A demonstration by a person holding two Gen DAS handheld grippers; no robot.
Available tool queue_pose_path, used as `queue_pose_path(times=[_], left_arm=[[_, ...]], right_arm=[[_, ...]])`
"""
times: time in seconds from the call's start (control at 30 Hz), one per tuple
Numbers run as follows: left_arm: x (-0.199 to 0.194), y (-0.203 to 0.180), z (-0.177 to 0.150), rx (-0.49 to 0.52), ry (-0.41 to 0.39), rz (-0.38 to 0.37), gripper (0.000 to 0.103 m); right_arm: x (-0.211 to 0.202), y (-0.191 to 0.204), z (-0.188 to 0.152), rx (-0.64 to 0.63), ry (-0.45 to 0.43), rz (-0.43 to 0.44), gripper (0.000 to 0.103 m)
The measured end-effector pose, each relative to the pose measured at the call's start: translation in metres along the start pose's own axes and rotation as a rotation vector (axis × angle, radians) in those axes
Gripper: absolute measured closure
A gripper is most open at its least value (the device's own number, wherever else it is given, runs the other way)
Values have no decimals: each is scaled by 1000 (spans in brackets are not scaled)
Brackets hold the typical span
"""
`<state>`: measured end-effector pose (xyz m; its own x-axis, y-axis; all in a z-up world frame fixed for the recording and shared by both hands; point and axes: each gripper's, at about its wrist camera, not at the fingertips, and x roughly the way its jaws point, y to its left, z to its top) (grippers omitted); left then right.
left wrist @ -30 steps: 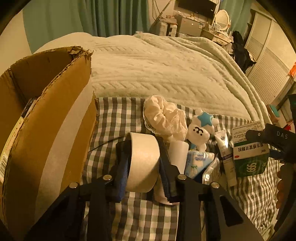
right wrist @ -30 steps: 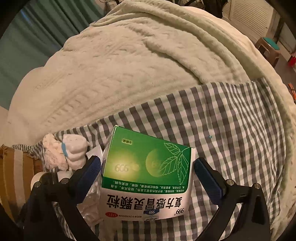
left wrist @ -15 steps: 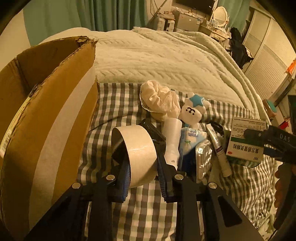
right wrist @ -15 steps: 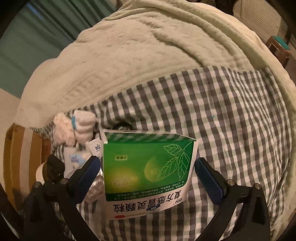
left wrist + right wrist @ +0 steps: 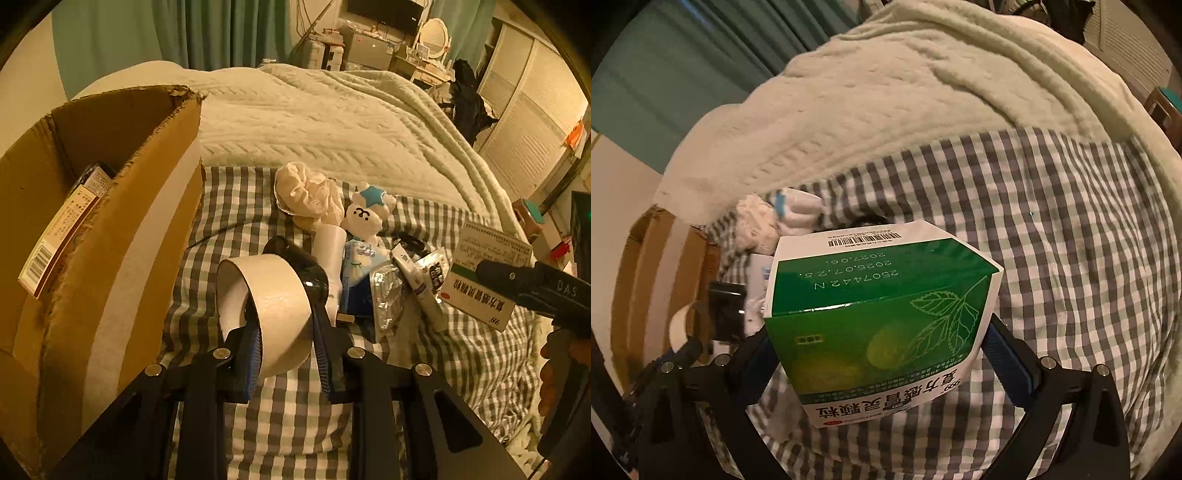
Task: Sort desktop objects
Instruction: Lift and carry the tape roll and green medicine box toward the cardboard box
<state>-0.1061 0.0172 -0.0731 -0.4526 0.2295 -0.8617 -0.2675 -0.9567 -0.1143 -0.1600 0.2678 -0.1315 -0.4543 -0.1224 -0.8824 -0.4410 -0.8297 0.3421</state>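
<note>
Both grippers loaded, lifted over the checked cloth (image 5: pixel 236 206)!
Left gripper (image 5: pixel 286 354) pinches the tape roll (image 5: pixel 269 306); right gripper (image 5: pixel 882 354) apparently clamps the green medicine box (image 5: pixel 882 314).

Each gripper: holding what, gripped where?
Left gripper: tape roll, fingers on its flat sides. Right gripper: green box, fingers on its two ends.

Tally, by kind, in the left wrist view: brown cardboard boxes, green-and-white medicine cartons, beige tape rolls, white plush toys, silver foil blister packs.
Brown cardboard box: 1
Green-and-white medicine carton: 1
Beige tape roll: 1
White plush toy with blue star: 1
Silver foil blister pack: 1
Total: 5
</note>
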Motion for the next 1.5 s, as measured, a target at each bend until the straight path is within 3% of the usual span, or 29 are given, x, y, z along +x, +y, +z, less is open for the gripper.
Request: queue_pose_path(times=[0.2, 0.5, 0.63, 1.0, 1.13, 1.3, 1.5], left_arm=[[-23, -2, 2, -4, -33, -37, 82], [-74, -18, 17, 48, -142, -74, 83], [-96, -8, 29, 24, -189, -75, 83], [-150, 83, 60, -180, -309, -10, 83], [-150, 121, 57, -218, -304, 49, 83], [-142, 157, 45, -282, -278, 64, 83], [-133, 183, 43, -281, -267, 90, 83]], right_arm=[[-33, 19, 2, -67, -51, 15, 3], [-74, 58, 3, -74, -115, 128, 3], [-88, 79, 4, -105, -146, 152, 3], [-100, 162, 0, -226, -207, 235, 3], [-89, 198, -10, -280, -198, 267, 3], [-70, 238, -20, -327, -179, 301, 3], [-50, 282, -27, -382, -181, 341, 3]])
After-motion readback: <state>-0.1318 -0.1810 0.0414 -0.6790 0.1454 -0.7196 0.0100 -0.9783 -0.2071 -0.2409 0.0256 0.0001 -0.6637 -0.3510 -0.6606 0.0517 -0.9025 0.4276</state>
